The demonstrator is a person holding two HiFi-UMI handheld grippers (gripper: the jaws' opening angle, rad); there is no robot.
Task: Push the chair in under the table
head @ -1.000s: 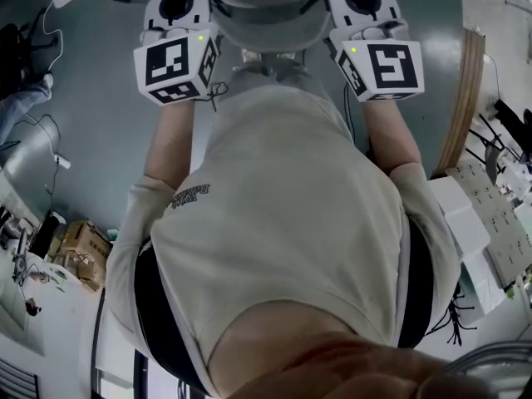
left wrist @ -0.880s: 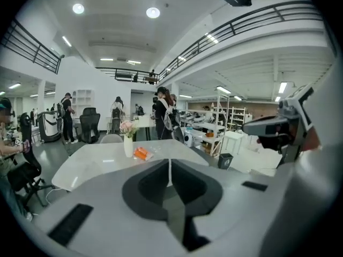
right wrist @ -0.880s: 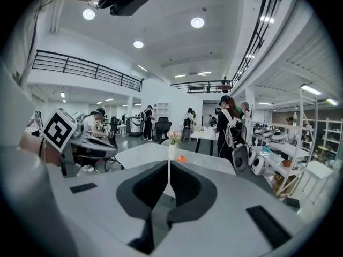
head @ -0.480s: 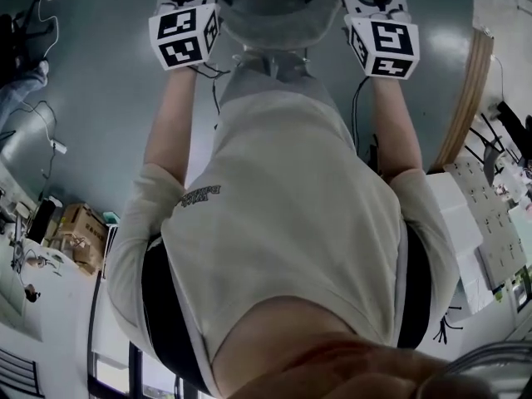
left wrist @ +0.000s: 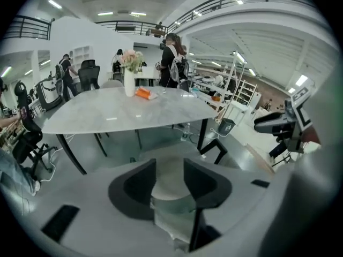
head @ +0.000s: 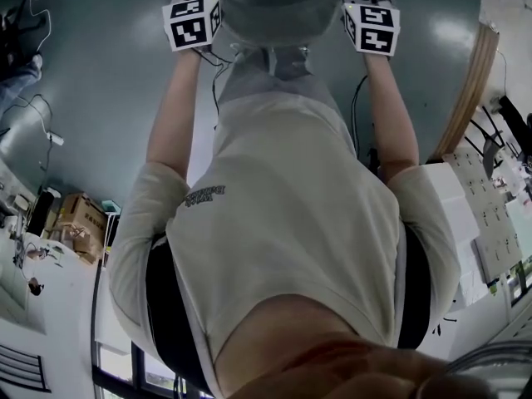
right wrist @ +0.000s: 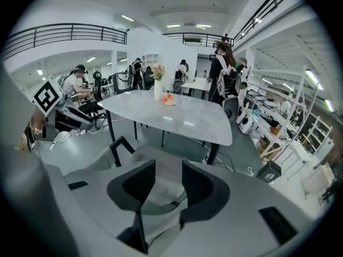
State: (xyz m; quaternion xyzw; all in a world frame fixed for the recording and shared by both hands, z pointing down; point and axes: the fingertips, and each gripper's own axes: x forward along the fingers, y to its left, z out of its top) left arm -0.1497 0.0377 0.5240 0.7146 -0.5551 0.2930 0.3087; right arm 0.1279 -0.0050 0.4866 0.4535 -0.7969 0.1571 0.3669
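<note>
In the head view the grey chair (head: 270, 15) lies at the top edge, between my two outstretched arms. The marker cubes of the left gripper (head: 193, 22) and right gripper (head: 371, 27) flank its back. Beyond the chair stands the marble-topped table (left wrist: 123, 108) on dark legs, also seen from the right gripper (right wrist: 177, 111). The left gripper (left wrist: 169, 182) has its jaws opening, with the chair's seat (left wrist: 169, 173) and back edge showing in the gap and the pads apart from them. The right gripper (right wrist: 168, 183) is opening too, above the chair's back (right wrist: 161, 197); a black armrest (right wrist: 122, 146) stands at its left.
A white vase of flowers (left wrist: 129, 79) and an orange object (left wrist: 143, 93) sit on the table. A person (right wrist: 221, 74) stands behind it, others and office chairs farther off. Cardboard boxes (head: 79, 239) and white boxes (head: 465, 214) line the floor; a bin (right wrist: 269, 171) stands at the right.
Both marker cubes have slid toward the top of the head view and shrunk as the arms stretched out and down along the chair's back.
</note>
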